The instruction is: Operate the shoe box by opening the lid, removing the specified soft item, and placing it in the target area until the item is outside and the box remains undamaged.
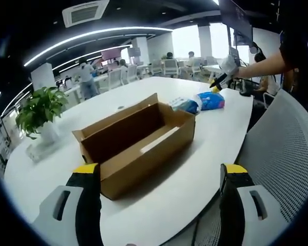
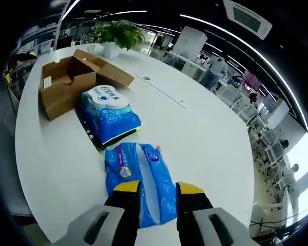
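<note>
Box point(image 1: 136, 146): lid open, long axis along counter point(image 1: 143, 215) edge | pack point(image 2: 139, 188): lying lengthwise before right gripper point(image 2: 158, 188), jaws narrowly apart, empty | left gripper point(image 1: 161, 177): jaws wide, empty

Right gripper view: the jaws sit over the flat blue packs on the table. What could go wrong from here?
The two flat blue packs lie side by side, so the right gripper may pinch both or slide them. They lie near the table edge and could be pushed off. The tissue bundle sits close and may get nudged.
</note>
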### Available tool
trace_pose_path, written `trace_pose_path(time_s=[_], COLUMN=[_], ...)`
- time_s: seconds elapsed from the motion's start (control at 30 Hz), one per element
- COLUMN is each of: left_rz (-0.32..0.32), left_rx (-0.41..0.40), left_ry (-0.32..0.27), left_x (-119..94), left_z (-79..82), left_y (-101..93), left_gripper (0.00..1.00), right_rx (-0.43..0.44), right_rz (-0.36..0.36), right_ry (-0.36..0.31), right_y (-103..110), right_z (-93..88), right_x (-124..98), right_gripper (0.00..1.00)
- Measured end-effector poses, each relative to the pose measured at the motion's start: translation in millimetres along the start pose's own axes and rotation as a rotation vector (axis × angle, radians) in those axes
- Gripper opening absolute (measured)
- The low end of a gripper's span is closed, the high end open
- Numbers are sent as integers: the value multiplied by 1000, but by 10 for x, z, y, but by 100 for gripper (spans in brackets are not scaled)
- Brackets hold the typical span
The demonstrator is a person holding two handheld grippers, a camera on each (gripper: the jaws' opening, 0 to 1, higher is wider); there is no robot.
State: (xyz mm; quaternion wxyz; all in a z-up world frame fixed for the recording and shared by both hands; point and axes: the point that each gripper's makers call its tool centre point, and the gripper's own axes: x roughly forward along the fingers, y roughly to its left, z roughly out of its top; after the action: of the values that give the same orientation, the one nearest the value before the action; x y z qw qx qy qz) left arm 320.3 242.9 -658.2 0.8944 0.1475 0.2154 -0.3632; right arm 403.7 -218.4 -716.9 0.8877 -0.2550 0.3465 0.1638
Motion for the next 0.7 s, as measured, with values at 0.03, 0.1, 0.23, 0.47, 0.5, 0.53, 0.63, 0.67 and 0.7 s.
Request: trace_pose_path(time_s=[0.03,0.1,0.23,0.47,0.5,0.53,0.63,0.67,0.7], left_rz=[-1,-4,-4,-5,-4,-4,-3,-4,-5], left_rx=[1,2,0,-1,-1,-1,-3,-4,-3], left_ry=[1,1,1,-2,-2,-1,-1,0,1], left_x=[0,1,0,-4,-5,-6,-5,-5,-4], left_z=[-3,-5,-7,-5,-8,-9,-11,-13,-16], left_y=[-1,-2,1,-3,-2,-1,2,2,0], left_gripper=[96,96,96,96,95,95,95,95,95], right_rx=[15,35,62,128,139,147,176,182,188], right_rz=[1,1,-6,-26,-33,-35,-38,-40,-42], right_ry=[3,8,20,45,48,51,60,61,60], right_y=[14,44,95,144,149,157,184,189,194], right_z=[-19,-61,-149,-308,-331,-348,-401,-413,-422], right_x=[-8,-27,-36,-6,-3,-1,10,15,20], right_gripper=[28,33,42,49,49,50,52,53,54])
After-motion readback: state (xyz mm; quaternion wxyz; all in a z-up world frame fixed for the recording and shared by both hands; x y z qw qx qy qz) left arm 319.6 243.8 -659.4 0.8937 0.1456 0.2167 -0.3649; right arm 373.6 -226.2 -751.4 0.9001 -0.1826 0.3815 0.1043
